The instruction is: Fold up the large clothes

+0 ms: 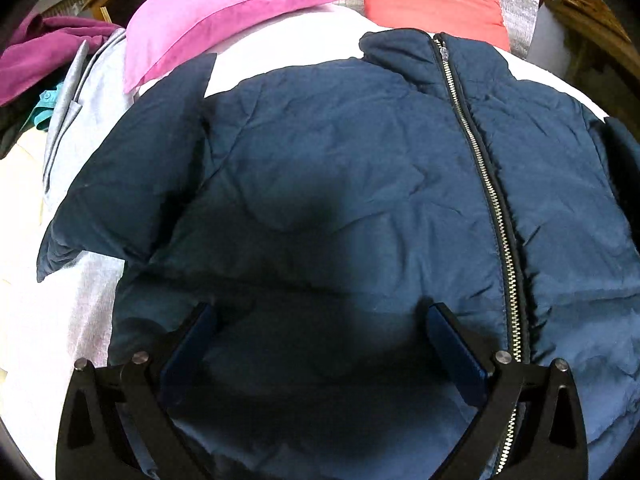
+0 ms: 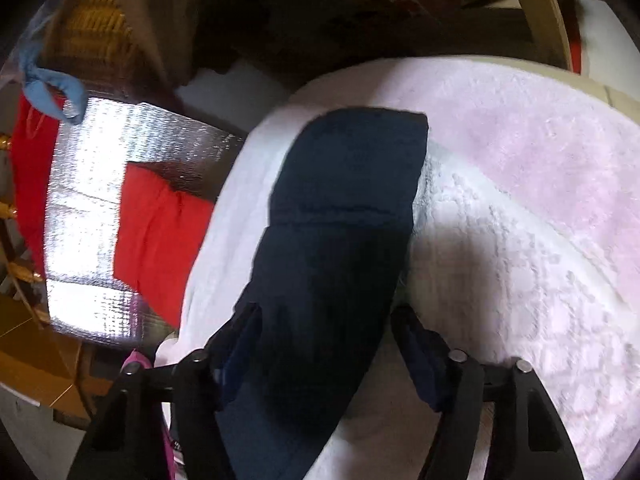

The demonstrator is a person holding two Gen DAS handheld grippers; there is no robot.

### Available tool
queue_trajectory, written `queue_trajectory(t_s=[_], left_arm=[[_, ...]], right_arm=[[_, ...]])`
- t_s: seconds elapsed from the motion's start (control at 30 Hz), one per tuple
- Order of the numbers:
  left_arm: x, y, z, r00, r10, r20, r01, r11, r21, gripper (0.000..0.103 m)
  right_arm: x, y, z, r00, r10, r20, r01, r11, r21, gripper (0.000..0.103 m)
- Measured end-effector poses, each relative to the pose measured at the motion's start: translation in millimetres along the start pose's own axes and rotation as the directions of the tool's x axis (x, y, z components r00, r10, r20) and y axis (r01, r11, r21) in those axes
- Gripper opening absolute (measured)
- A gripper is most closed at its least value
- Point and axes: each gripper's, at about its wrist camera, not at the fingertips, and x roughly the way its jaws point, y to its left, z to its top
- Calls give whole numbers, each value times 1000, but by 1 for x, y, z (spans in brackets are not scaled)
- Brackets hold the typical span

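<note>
Lying zipped and front-up on the pale pink fleecy bed cover is the navy padded zip jacket. The left gripper hovers wide above its near hem; the right gripper, also wide, straddles the sleeve without clamping.

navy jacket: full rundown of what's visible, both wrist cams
The navy jacket lies front-up and spread flat on the pale pink bed cover. Its fabric looks like a padded, slightly crinkled shell. A silver zipper is closed up to the stand-up collar. One sleeve angles out toward the pile of clothes; the other sleeve stretches flat across the cover. The left claw hovers open over the lower body; the right claw, open, straddles the sleeve without gripping.
</note>
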Motion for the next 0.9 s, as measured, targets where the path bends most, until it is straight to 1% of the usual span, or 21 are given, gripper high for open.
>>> queue_trajectory(t_s=[0.03, 0.07, 0.1, 0.13, 0.17, 0.23, 0.27, 0.33, 0.4, 0.47, 0.5, 0.53, 0.6, 0.63, 0.67, 0.7, 0.73, 0.8, 0.87, 0.9], left_arm=[[1, 1, -1, 1000, -4, 0, 4, 1000, -6, 103], [2, 2, -3, 1000, -12, 0, 12, 1000, -17, 103], [3, 4, -5, 1000, -24, 0, 24, 999, -32, 103], [4, 7, -6, 999, -35, -2, 35, 998, -44, 103], [5, 9, -7, 999, -44, -6, 44, 998, -49, 103], [7, 11, -6, 998, -58, -18, 57, 997, -48, 103], [7, 12, -6, 998, -63, -26, 62, 997, -46, 103], [7, 13, -7, 996, -72, -49, 70, 997, -40, 103], [6, 15, -4, 992, -86, -91, 83, 996, -33, 103], [2, 20, -3, 987, -111, -119, 107, 993, -38, 103], [-6, 29, -1, 987, -127, -96, 121, 991, -62, 103], [-14, 37, 3, 991, -122, -62, 117, 990, -85, 103], [-35, 51, 7, 997, -72, 37, 76, 990, -118, 103], [-46, 59, 8, 995, -43, 88, 55, 990, -132, 103], [-54, 63, 8, 993, -23, 120, 40, 989, -146, 103], [-61, 73, 10, 986, 14, 166, 15, 985, -171, 103], [-67, 79, 9, 981, 37, 193, 1, 982, -190, 103], [-76, 94, 8, 969, 74, 234, -19, 973, -230, 103], [-76, 103, 5, 967, 86, 240, -22, 966, -256, 103], [-74, 107, 3, 968, 85, 237, -20, 964, -266, 103]], right_arm=[[4, 4, 2, 1000, -1, 13, 1, 1000, -8, 67], [6, 7, 3, 1000, -4, 23, 4, 1000, -19, 50], [8, 9, 2, 1000, -8, 28, 9, 999, -30, 39], [11, 9, 1, 999, -18, 27, 19, 999, -32, 24], [12, 8, -1, 999, -28, 29, 29, 999, -31, 22], [6, 13, -7, 998, -2, 62, 5, 999, -50, 17], [0, 17, -8, 998, 9, 70, -5, 998, -61, 17], [-23, 43, -20, 992, 71, 104, -56, 989, -139, 17], [-44, 68, -36, 985, 125, 117, -97, 971, -221, 17], [-64, 92, -57, 977, 184, 111, -146, 947, -285, 17], [-74, 107, -73, 969, 228, 97, -187, 929, -319, 17], [-81, 117, -85, 964, 254, 83, -212, 915, -344, 17], [-89, 145, -119, 953, 302, 27, -266, 875, -405, 17], [-90, 157, -133, 948, 319, -3, -290, 859, -422, 17], [-88, 170, -157, 940, 339, -48, -323, 833, -448, 17], [-87, 179, -176, 933, 349, -86, -347, 814, -466, 17], [-86, 183, -190, 929, 352, -113, -362, 804, -472, 17], [-73, 194, -231, 914, 347, -209, -405, 777, -481, 17], [-60, 196, -265, 905, 327, -274, -424, 760, -492, 17], [-49, 197, -283, 901, 294, -320, -423, 764, -487, 17]])
